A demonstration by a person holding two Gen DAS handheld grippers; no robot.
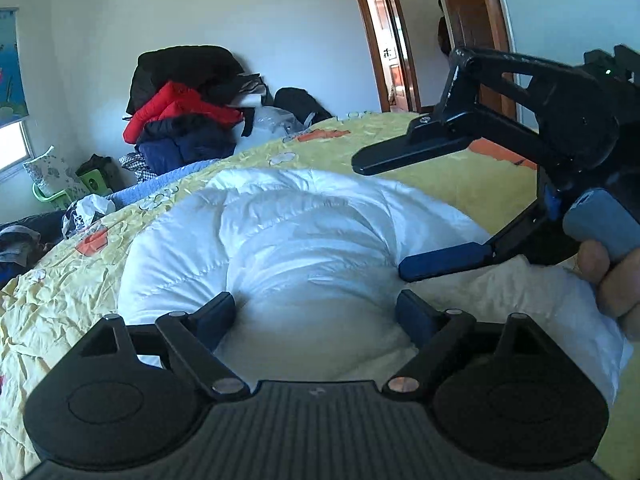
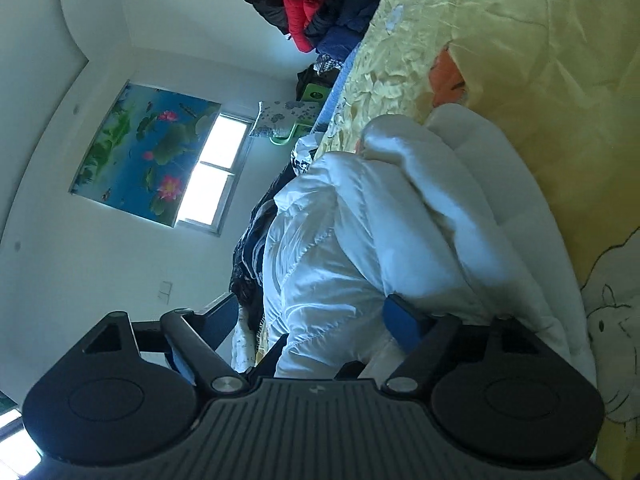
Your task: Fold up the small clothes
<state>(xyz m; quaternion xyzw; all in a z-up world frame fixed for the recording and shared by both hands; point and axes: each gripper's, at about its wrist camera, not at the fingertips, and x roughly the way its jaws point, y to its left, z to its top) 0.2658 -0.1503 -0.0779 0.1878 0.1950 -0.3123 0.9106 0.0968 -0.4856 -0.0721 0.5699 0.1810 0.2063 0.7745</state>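
A white puffy quilted jacket [image 1: 304, 240] lies bunched on a yellow bedspread [image 1: 440, 184]. My left gripper [image 1: 318, 312] is open, its blue-padded fingers pressed down on either side of a bulge of the jacket. My right gripper [image 1: 380, 216] shows in the left wrist view at the right, turned on its side and open; its lower finger rests against the jacket's right part, the upper finger is in the air. In the right wrist view the jacket [image 2: 360, 216] fills the middle, and the right gripper [image 2: 316, 320] stands open against it.
A pile of black, red and navy coats [image 1: 188, 108] lies at the bed's far left edge. A green chair with a flowered cushion [image 1: 60, 184] stands by the window. A wooden door frame [image 1: 384, 36] is at the back right. A hand [image 1: 612, 276] holds the right gripper's handle.
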